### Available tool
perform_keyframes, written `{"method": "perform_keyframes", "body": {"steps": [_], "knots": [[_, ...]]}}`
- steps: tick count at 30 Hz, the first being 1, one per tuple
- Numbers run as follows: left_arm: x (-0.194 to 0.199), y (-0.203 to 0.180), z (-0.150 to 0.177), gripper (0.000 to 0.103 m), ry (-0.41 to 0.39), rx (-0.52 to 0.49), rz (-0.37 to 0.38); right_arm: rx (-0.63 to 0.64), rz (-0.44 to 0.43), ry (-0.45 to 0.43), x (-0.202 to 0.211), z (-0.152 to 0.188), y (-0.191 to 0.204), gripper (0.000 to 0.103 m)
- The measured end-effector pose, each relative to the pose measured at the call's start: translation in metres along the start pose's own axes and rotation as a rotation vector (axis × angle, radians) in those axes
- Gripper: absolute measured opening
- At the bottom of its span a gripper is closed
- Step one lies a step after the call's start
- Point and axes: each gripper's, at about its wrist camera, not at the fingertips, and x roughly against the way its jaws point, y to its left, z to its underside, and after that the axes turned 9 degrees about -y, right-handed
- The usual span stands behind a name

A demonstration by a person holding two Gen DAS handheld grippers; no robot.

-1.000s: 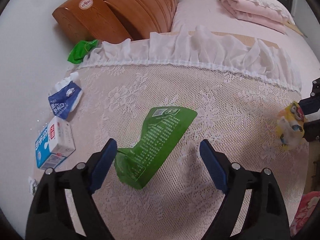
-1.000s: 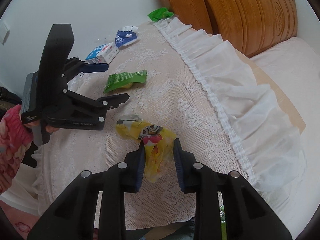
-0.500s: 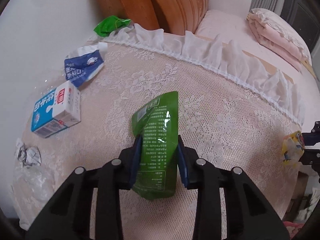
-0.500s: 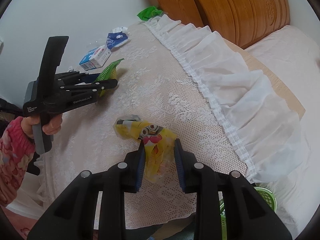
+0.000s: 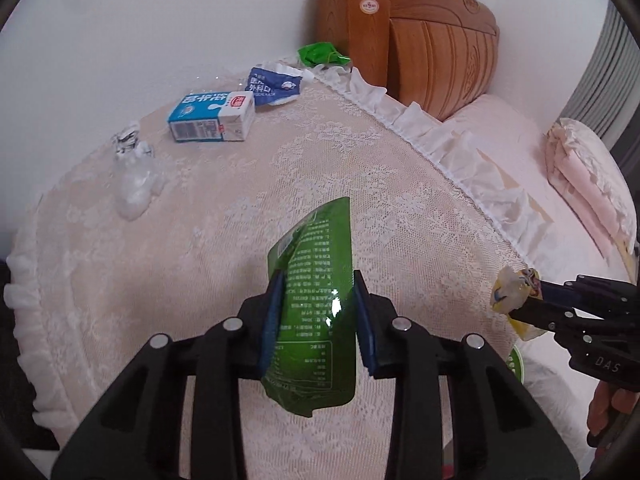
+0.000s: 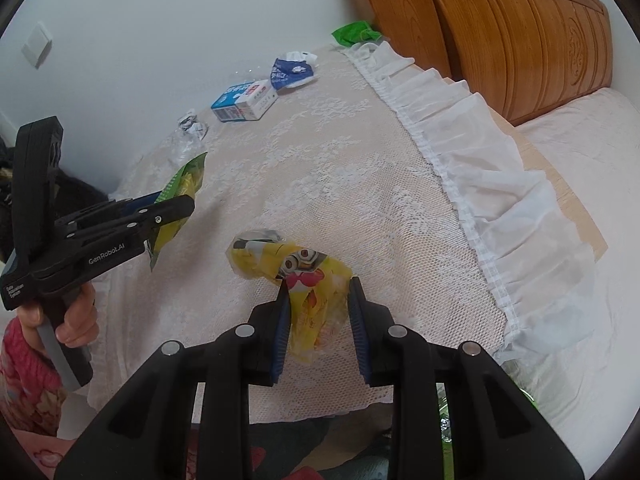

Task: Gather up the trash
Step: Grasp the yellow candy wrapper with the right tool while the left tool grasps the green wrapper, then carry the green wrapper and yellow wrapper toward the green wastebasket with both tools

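Note:
My left gripper (image 5: 316, 280) is shut on a green snack pouch (image 5: 316, 292) and holds it above the lace-covered table (image 5: 224, 200). My right gripper (image 6: 318, 288) is shut on a crumpled yellow cartoon wrapper (image 6: 296, 268), also lifted off the cloth. The right gripper with the yellow wrapper (image 5: 514, 294) shows at the right edge of the left wrist view. The left gripper with the green pouch (image 6: 180, 184) shows at the left of the right wrist view.
On the table lie a blue-and-white milk carton (image 5: 212, 116), a blue packet (image 5: 272, 86), a clear crumpled wrapper (image 5: 134, 168) and a green bag (image 5: 320, 54) by the wall. A wooden headboard (image 5: 420, 40) and a pink bed (image 5: 520, 140) stand behind. A green basket (image 5: 516, 362) shows below the table edge.
My left gripper closed on the green pouch and lifted it off the cloth, turning left. My right gripper kept its hold on the yellow wrapper and rose slightly.

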Motion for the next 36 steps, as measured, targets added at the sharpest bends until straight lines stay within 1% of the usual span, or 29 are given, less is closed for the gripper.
{"method": "perform_keyframes", "body": {"steps": [3,7,15,19,24,29,32,36], "knots": [[0.020,-0.004,0.015,0.033,-0.009,0.037,-0.024,0.020,-0.027,0.013,0.004,0.006,0.008,0.029],[0.038,-0.015,0.032,0.033,-0.012,0.060,-0.031,0.046,-0.059,0.024,0.010,0.014,0.015,0.029],[0.049,-0.043,0.049,0.033,-0.005,0.035,-0.017,0.079,-0.073,0.003,0.025,0.020,0.020,0.029],[0.052,-0.056,0.049,0.033,-0.011,0.009,0.004,0.062,-0.064,-0.003,0.030,0.023,0.016,0.029],[0.051,-0.070,0.052,0.033,0.001,-0.020,0.031,0.040,-0.047,-0.013,0.038,0.027,0.008,0.029],[0.046,-0.096,0.056,0.033,0.027,-0.080,0.081,0.002,0.005,-0.039,0.058,0.039,-0.010,0.029],[0.038,-0.121,0.060,0.033,0.055,-0.124,0.133,-0.036,0.077,-0.044,0.075,0.058,-0.031,0.029],[0.028,-0.153,0.064,0.029,0.066,-0.174,0.197,-0.144,0.178,-0.016,0.097,0.096,-0.072,0.029]]}}
